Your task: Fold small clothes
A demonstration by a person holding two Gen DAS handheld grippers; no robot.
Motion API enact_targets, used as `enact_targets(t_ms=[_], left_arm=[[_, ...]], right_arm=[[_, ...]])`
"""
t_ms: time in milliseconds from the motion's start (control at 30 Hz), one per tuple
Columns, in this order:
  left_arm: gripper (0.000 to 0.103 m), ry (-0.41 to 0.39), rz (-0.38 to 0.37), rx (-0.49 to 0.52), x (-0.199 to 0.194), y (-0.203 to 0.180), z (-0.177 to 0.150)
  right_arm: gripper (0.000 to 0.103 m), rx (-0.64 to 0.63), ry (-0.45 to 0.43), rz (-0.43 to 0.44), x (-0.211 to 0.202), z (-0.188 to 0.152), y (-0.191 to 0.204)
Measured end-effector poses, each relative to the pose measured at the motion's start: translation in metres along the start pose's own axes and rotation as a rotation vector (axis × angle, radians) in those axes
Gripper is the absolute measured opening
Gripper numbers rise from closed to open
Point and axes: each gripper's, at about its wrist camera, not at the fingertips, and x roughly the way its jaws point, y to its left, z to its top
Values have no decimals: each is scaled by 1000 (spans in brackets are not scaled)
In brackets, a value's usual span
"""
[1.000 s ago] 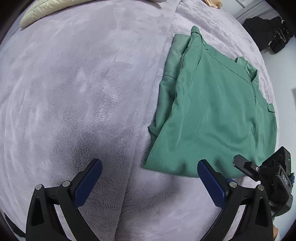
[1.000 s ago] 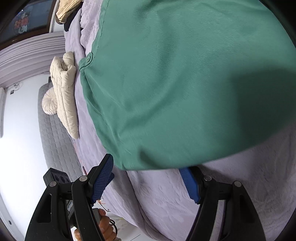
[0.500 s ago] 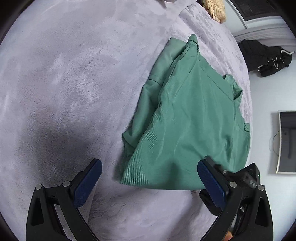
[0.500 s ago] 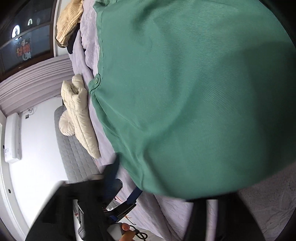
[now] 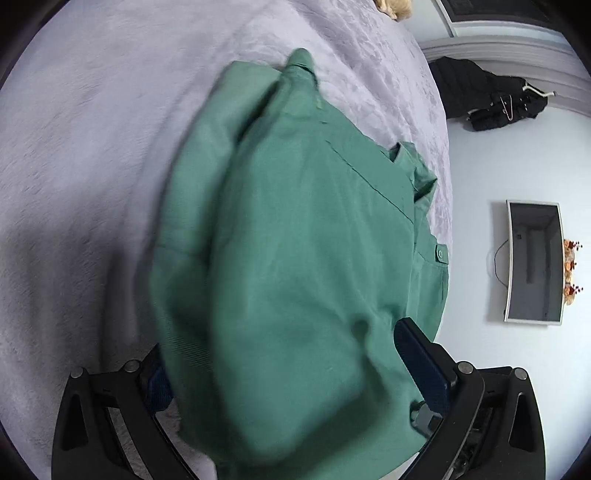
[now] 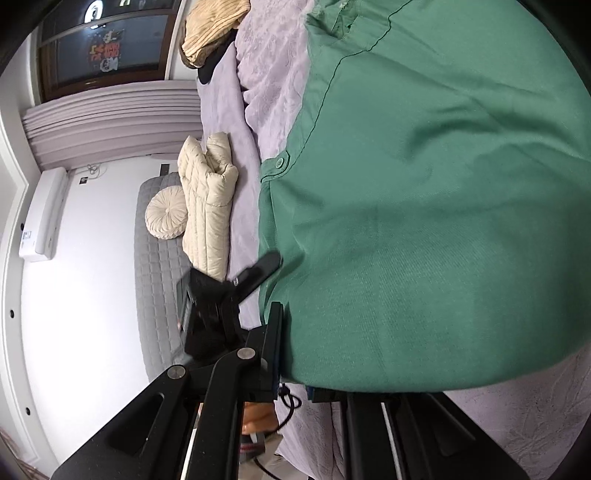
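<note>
A green button shirt [image 5: 295,258] lies on the lilac bed cover [image 5: 92,129], folded lengthwise. Its near hem bulges up off the cover. My left gripper [image 5: 288,373] is open, its jaws wide apart on either side of that hem; cloth covers much of the left finger. In the right wrist view the shirt [image 6: 424,221] fills the frame. My right gripper [image 6: 295,376] is closing its jaws, with the hem's corner pinched between them. The left gripper [image 6: 255,277] shows there as a dark shape at the shirt's edge.
A cream quilted jacket [image 6: 207,199] and a round cushion [image 6: 166,212] lie past the shirt. A tan knit garment [image 6: 214,29] sits at the bed's far end. Dark clothes [image 5: 491,99] and a wall screen [image 5: 533,262] lie beyond the bed's edge.
My left gripper slid in from the bare cover until its jaws straddle the shirt's hem. My right gripper's jaws came together on the hem and lifted it a little.
</note>
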Motion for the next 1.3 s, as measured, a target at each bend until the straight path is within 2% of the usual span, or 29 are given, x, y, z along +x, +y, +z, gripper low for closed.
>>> enact_targets(t_ms=[67,167,267,333,433,500,567,600,667,733,800,900,967,1100,1233,1300], left_arm=[[103,11,35,64,7,-17,1],[103,23,133,135,21,-34,3],[103,32,196,155,27,-33,1],[100,19,224,147,29,-31,1],[80,8,289,156,29,-26,0],[48,3,330,185,30,-28,0],[29,-9,337,208,26,-32,0],[25,-17,340,213,24,-35,1],[21,-49,350,234,17,-43,-2],[20,-89,359,272,9,-56,-8],[20,-121,362,296,4,-70,-12],[17,-165,363,324,-3,-92,-16],[17,-188,353,349,-7,-111,-20],[17,-218,379,486,1,-172,-32],[17,-216,405,657,27,-241,-52],[17,-200,441,756,47,-272,-66]], right_arm=[[10,-1,11,-2,-1,-2,-4],[10,-4,27,-20,-3,-6,-11],[11,-21,70,-67,-5,-13,-15],[15,-38,129,-102,-5,-17,-17],[15,-129,252,-177,-11,-24,-13],[15,-203,293,-218,-26,-25,-6],[15,-270,285,-248,-48,-19,2],[15,-310,253,-281,-60,-12,7],[15,-379,140,-376,-83,7,16],[10,-408,58,-461,-92,31,15],[9,-398,5,-478,-89,57,8],[9,-395,8,-531,-65,82,-12],[8,-362,68,-582,-40,88,-38],[8,-359,35,-531,-42,87,-55],[8,-305,71,-435,-62,94,-67],[9,-271,75,-388,-79,96,-70]])
